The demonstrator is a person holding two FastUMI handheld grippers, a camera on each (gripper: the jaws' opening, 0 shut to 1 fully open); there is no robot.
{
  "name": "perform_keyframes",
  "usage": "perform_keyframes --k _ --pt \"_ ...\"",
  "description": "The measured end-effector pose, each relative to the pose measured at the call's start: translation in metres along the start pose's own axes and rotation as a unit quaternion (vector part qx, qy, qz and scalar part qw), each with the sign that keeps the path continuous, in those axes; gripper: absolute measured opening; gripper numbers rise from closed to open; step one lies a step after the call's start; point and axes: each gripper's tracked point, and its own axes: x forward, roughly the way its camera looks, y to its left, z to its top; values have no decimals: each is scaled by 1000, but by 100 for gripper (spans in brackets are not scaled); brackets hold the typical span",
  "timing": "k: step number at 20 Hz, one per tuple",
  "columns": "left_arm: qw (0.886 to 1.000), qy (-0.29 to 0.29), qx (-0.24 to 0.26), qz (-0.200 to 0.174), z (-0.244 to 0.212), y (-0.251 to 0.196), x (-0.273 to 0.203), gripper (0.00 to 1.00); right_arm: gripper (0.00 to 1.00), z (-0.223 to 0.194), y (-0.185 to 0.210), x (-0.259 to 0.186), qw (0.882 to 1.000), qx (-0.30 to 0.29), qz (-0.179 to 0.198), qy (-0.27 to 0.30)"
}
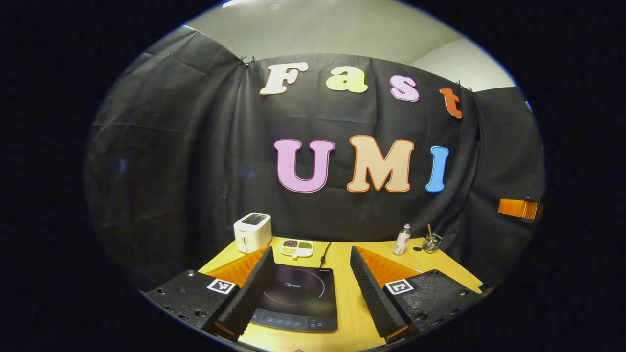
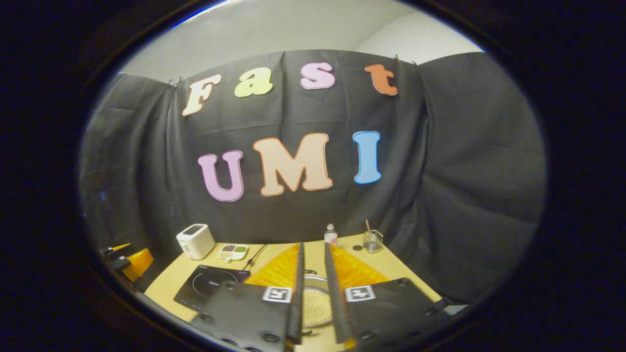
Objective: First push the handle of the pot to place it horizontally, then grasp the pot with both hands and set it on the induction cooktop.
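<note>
pot (image 2: 314,303) between narrowed right gripper (image 2: 313,298) fingers (handle unseen)

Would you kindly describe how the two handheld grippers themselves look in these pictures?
In the left gripper view, the left gripper has two long wedge-shaped fingers with ribbed inner faces, on flat textured bases with screw holes, each bearing a square black-and-white marker. In the right gripper view, the right gripper has the same build: thin fingers seen edge-on, screwed bases, two square markers.

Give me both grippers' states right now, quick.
Left gripper: open, empty, above the black induction cooktop.
Right gripper: fingers narrowly apart, holding nothing, over the round metal pot.
</note>
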Motion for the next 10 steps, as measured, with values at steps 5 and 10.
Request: perform_keyframes --k 5,10 --pt "1000 2 11 8 -6 17 -11 91 14 -50 19 -9 998 -8 -2 56" --pt "999 2 31 6 -9 28 -15 95 0 -111 48 0 991 7 30 127"
